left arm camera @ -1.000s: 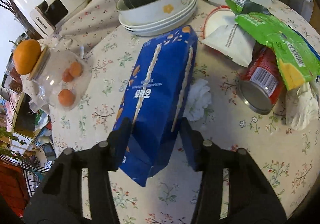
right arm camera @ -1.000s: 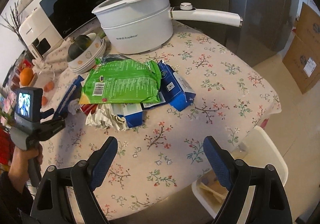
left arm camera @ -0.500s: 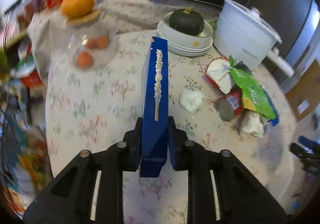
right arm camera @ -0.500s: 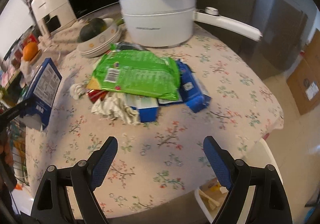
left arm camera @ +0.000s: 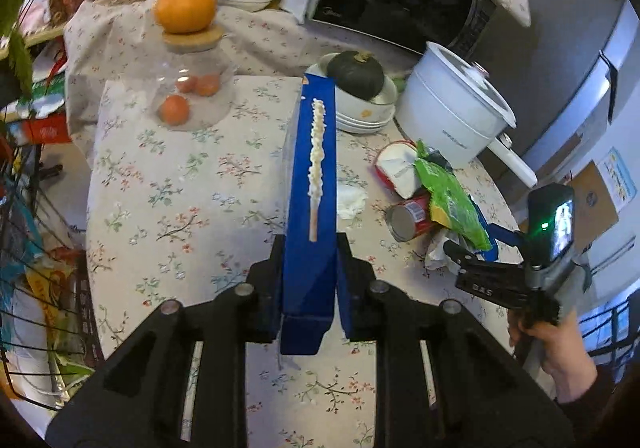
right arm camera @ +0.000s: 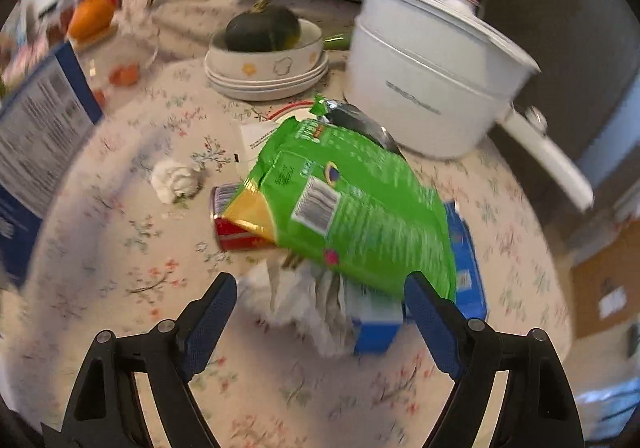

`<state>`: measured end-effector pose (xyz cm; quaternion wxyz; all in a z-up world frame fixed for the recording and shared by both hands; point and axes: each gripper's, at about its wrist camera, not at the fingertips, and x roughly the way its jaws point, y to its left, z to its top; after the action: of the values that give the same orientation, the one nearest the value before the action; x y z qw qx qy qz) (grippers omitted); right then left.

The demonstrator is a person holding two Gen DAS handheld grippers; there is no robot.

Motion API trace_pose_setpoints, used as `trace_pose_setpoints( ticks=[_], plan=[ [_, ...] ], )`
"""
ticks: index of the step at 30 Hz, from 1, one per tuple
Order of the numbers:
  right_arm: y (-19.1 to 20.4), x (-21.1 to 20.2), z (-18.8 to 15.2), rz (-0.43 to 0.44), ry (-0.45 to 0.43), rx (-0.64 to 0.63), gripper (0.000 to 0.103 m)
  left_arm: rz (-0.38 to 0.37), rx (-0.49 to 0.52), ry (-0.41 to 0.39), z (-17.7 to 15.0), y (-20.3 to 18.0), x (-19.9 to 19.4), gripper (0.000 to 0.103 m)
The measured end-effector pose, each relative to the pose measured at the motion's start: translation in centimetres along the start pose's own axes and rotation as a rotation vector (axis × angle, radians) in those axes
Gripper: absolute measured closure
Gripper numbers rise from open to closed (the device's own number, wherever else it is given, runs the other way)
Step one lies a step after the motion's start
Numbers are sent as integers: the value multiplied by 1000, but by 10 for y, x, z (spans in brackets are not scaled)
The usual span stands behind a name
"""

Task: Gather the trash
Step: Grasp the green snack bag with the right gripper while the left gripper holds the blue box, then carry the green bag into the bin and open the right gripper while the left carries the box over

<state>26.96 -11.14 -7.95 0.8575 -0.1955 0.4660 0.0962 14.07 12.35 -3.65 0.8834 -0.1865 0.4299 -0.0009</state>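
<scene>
- The table (left arm camera: pixel 168 183), round under a flowered cloth, carries most of the trash in one heap near its right edge, below a white pot (right arm camera: pixel 420 87).
- A blue box (left arm camera: pixel 310 207) is the one piece collected so far — the left gripper (left arm camera: pixel 310 280) pinches its narrow sides and holds it lifted clear of the cloth.
- A green snack bag (right arm camera: pixel 352 215) tops the heap, not yet picked up.
- The right gripper (right arm camera: pixel 320 312) hangs over the heap's near end, jaws spread wide and holding nothing — crumpled white paper (right arm camera: pixel 304 304) lies between them.
- A red can (right arm camera: pixel 236 219) lies on its side under the bag.
- A tissue wad (right arm camera: pixel 176 179) sits apart, towards the middle.
</scene>
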Motion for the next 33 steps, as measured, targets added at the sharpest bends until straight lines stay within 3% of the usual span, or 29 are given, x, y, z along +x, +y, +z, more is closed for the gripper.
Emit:
trace_pose_setpoints(
  ticks=[6,12,14,20,26,33],
  plan=[
    [6,25,17,-4,-2,-76,28,-5,-37,1,2,22,-6,79],
    [1,33,22,44,16,-54,55,-9,-36,6,-2,24,-8,79],
    [2,31,22,38,10,-66,71,-13,-24,5,-2,21,-9,79],
    [-10,12,23,8,-20,-29,93,-26,11,6,-6,11,-12,79],
    [-38,-27,24,-36,-83,56,98,-48,25,7,-9,5,-16,79],
    [-81,-78,9,19,-147,202,100,-92,51,10,-16,-8,-19,79]
  ],
)
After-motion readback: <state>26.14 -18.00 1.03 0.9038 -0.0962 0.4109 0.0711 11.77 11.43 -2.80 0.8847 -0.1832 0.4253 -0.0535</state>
